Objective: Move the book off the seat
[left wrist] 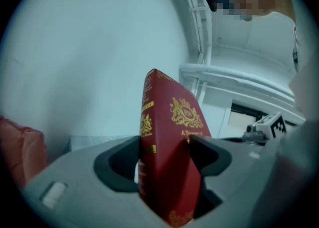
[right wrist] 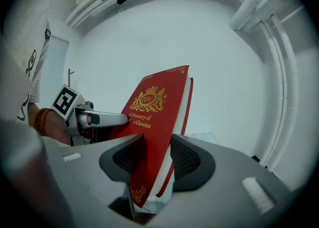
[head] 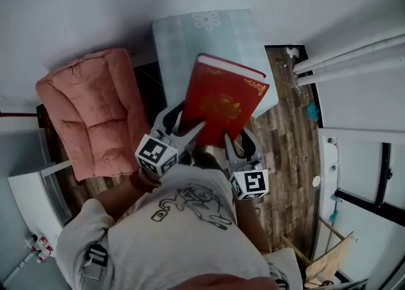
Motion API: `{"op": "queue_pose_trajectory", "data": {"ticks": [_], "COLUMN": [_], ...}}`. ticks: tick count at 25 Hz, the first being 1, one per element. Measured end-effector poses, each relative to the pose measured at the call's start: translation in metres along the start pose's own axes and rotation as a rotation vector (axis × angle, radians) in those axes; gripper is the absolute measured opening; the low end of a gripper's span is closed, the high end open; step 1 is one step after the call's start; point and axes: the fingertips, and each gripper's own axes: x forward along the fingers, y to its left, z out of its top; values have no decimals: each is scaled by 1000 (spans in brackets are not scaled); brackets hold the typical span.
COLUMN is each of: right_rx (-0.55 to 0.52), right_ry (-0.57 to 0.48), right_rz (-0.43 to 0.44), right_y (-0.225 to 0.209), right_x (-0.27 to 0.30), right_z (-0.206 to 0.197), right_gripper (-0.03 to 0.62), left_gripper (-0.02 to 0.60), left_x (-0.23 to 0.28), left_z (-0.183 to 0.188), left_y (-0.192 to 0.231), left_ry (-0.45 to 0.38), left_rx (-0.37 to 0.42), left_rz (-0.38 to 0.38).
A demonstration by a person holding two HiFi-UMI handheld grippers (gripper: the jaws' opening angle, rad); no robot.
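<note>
Red with gilt stamping, the hardcover book [head: 223, 100] is held in the air over the pale blue seat [head: 202, 32] and looks clear of it. Both claws pinch its near edge: the left claw [head: 190, 132] at the spine corner, the right claw [head: 229, 142] at the page-side corner. Most of its weight lies beyond the grips, so it could droop and slip out. If the hands drift apart it could twist and drop back onto the seat.

One book [head: 223, 102], two grippers [head: 192, 132] [head: 229, 144], one pink cushion [head: 95, 114], one blue seat [head: 209, 37].
</note>
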Motion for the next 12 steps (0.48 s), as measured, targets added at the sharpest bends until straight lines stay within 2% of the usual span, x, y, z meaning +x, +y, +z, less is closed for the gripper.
{"op": "queue_pose_trajectory", "data": {"ticks": [8, 12], "right_rx": [-48, -67], "right_ry": [45, 80], "right_rz": [179, 271], "right_y": [19, 11], "right_x": [58, 82], "right_z": [5, 5], "right_gripper": [172, 171], "left_gripper": [301, 301], "left_x": [-24, -17], "left_z": [-1, -5], "left_y": [52, 68], "left_ry": [-8, -11], "left_rx": [-56, -97], "left_rz": [172, 256]}}
